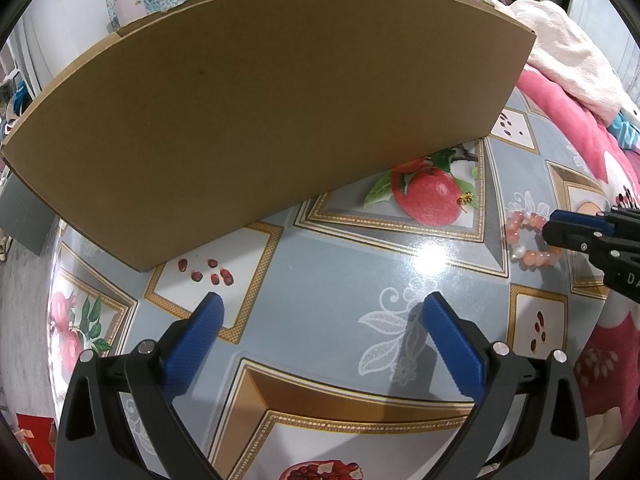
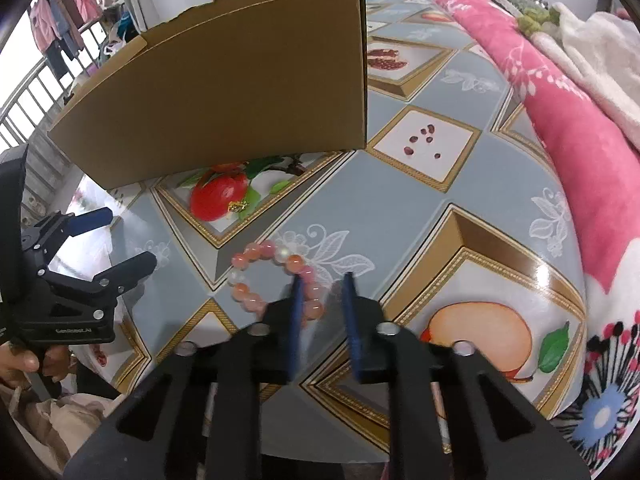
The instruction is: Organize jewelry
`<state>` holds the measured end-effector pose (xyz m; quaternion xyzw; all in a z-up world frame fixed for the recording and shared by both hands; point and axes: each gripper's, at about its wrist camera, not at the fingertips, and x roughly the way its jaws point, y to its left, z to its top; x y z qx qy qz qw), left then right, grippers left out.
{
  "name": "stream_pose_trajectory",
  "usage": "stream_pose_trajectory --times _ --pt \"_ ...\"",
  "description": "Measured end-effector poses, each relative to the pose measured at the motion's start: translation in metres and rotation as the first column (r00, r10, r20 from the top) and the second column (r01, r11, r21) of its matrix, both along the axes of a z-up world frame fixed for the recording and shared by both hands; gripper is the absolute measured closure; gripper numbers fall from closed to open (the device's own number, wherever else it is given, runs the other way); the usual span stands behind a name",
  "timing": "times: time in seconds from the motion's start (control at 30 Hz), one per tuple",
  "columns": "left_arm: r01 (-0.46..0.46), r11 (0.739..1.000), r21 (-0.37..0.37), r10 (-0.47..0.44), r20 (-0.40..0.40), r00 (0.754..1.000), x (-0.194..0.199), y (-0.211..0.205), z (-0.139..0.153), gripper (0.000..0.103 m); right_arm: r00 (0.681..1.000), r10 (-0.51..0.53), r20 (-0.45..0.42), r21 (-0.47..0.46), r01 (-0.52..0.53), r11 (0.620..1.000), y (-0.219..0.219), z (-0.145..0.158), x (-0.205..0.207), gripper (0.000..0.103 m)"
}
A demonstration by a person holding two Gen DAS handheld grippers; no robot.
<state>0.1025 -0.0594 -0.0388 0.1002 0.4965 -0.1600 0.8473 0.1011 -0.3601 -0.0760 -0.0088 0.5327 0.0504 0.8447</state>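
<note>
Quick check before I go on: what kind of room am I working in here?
Most likely a lived-in home, not a lab. The table wears a glossy fruit-print tablecloth, a pink floral blanket is heaped at its edge, and clothes hang on a rack by a railing.

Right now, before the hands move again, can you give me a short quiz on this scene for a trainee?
1. True or false: the left gripper is shut on the bead bracelet.
2. Where does the small gold piece lie? A) inside the cardboard box; B) on the red fruit printed on the tablecloth; C) on the pink blanket.
3. Which gripper has beads of the bracelet between its fingers?

Key:
1. False. Its fingers stand wide open over bare tablecloth.
2. B.
3. The right gripper.
</note>
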Motion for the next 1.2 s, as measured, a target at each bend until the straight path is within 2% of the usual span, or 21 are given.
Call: stream_pose_trajectory --times 0.67,1.2 --pt "0.01 1.0 -0.002 -0.01 0.005 1.0 -0.001 0.004 -0.002 0.005 0.999 0.032 -0.03 -0.003 -0.032 0.999 0.021 -0.001 0.0 0.095" --pt "0.018 1.0 -0.005 -0.018 0.015 1.0 0.0 0.002 -0.003 0.005 0.998 0.056 -0.039 -0.007 -0.057 0.998 0.021 -0.004 0.006 0.095"
